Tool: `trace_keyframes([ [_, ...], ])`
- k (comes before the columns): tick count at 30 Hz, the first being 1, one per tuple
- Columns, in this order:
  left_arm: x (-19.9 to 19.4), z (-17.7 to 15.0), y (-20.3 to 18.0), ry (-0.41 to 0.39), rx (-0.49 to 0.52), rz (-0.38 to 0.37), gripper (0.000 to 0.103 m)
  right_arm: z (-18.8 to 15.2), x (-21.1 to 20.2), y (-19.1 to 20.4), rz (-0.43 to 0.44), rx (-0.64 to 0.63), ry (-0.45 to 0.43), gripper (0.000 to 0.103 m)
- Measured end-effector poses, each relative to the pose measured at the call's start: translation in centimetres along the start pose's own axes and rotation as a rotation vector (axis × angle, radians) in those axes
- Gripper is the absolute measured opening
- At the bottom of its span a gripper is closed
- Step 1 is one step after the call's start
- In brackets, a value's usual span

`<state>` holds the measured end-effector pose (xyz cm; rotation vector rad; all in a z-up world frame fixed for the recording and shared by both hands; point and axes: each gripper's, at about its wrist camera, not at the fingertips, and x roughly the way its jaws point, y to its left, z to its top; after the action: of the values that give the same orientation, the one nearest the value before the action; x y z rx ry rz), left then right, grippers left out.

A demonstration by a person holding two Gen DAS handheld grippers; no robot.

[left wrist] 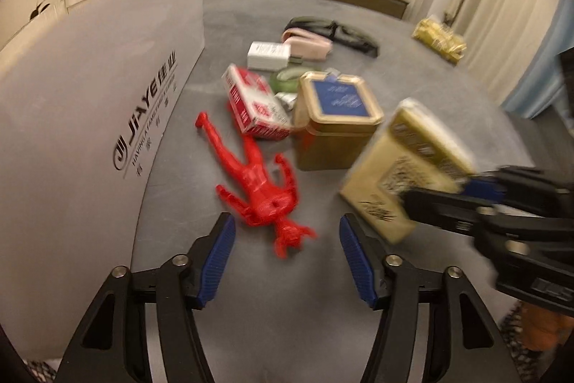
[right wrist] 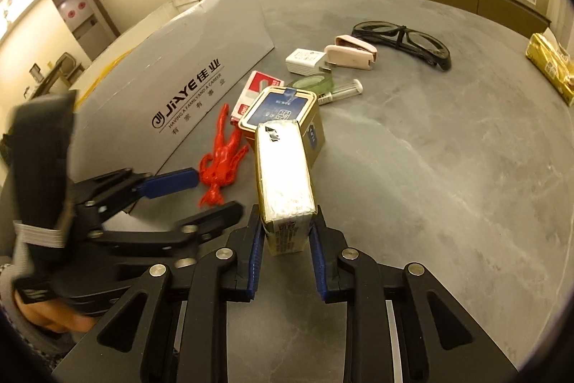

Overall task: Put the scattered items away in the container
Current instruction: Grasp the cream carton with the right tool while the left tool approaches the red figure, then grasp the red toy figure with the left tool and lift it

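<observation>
While carrying toward the carton:
Container: white cardboard box [right wrist: 186, 60], far left, beside the clutter.
Left gripper [left wrist: 287, 239]: jaws wide, empty, above red figure [left wrist: 258, 182].
Right gripper [right wrist: 285, 253]: clamped on gold packet [right wrist: 283, 174], aloft; keep level, clear the tin [right wrist: 283, 110].

left gripper [left wrist: 287, 237] low over table, jaws spread wide, nothing between pads. right gripper [right wrist: 284, 236] just to its right, lifted a bit, jaws clamped tight on gold box [right wrist: 283, 182], pointing far-left.
</observation>
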<state>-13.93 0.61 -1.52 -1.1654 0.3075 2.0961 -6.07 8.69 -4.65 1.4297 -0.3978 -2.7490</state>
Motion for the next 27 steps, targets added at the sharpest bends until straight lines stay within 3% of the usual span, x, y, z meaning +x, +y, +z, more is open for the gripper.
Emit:
trace_keyframes([
  [4,-0.1,-0.1,-0.5,-0.042,0.048,0.053,0.066,-0.1,0.0,-0.3,0.013,0.006,0.003,0.026],
  [6,-0.3,-0.1,-0.5,-0.06,0.061,0.056,0.048,0.0,0.0,-0.3,0.017,0.01,0.004,0.026],
  [8,-0.6,-0.2,-0.4,-0.068,0.068,0.052,0.038,0.1,0.1,-0.3,0.018,0.01,0.004,0.026],
  [10,-0.8,-0.3,-0.1,-0.071,0.066,0.047,0.034,0.2,0.1,-0.3,0.019,0.011,0.004,0.026],
  [11,-1.0,-0.3,0.1,-0.072,0.063,0.046,0.025,0.1,0.2,-0.2,0.02,0.011,0.004,0.026],
  [27,-3.7,-0.6,-0.6,-0.134,0.068,0.037,0.023,0.1,-1.2,-0.6,0.06,0.054,-0.031,0.025],
])
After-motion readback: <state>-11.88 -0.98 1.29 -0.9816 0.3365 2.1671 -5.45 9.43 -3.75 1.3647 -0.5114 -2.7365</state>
